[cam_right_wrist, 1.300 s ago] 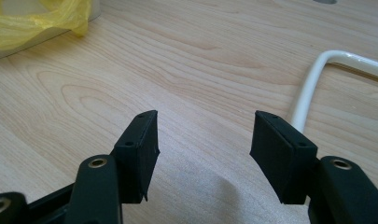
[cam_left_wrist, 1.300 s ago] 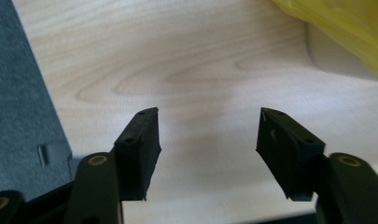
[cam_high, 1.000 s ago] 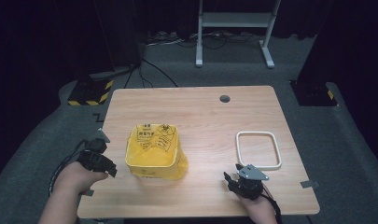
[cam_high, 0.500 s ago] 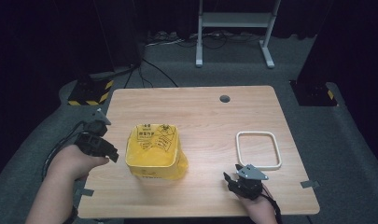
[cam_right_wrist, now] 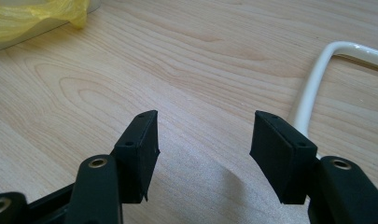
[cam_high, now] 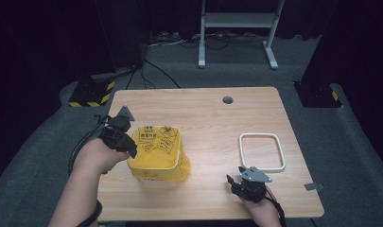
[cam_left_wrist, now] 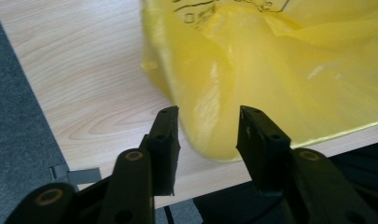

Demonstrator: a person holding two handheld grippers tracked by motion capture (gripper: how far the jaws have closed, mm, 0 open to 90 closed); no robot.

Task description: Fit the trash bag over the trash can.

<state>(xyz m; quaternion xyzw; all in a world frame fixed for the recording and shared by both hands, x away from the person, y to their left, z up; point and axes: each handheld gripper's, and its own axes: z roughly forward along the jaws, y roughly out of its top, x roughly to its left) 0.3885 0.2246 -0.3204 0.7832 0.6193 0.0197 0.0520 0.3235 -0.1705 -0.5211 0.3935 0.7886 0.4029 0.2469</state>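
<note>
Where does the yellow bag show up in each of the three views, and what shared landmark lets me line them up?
High view: yellow bag left of centre, beside the left hand-held gripper.
Left gripper view: upper right, its corner between the open jaws.
Right gripper view: small piece at the top left corner.
Shared landmark: the wooden table, its grain under the bag in all three.

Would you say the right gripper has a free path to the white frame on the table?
Probably yes. The right gripper sits open on bare wood just short of the white frame, with nothing lying between them; the yellow bag is off to the other side.
</note>
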